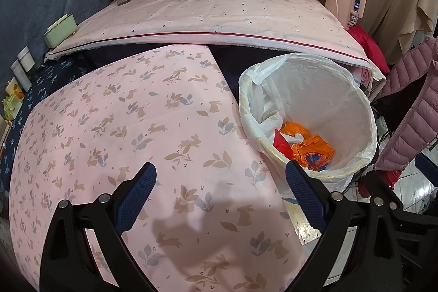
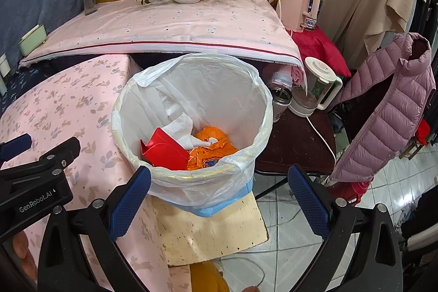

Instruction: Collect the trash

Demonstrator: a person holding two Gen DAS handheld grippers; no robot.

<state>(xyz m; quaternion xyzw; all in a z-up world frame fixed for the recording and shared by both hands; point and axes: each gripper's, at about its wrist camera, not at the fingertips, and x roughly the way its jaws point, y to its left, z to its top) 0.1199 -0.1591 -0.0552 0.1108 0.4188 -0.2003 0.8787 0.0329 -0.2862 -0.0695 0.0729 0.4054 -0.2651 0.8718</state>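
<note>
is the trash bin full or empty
Partly filled: the trash bin holds a red carton, white tissue and orange wrapper near the bottom.

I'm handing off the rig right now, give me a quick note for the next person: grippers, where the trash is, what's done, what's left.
Left gripper: open, empty, over the pink rabbit-print cloth.
Right gripper: open, empty, just in front of the trash bin.
Bin: lined with a white bag, beside the cloth-covered table.
Done: a red carton, an orange wrapper and a white paper towel are in the bin.
Left: no loose trash shows on the cloth in either view; check areas outside the frames before closing out.
</note>
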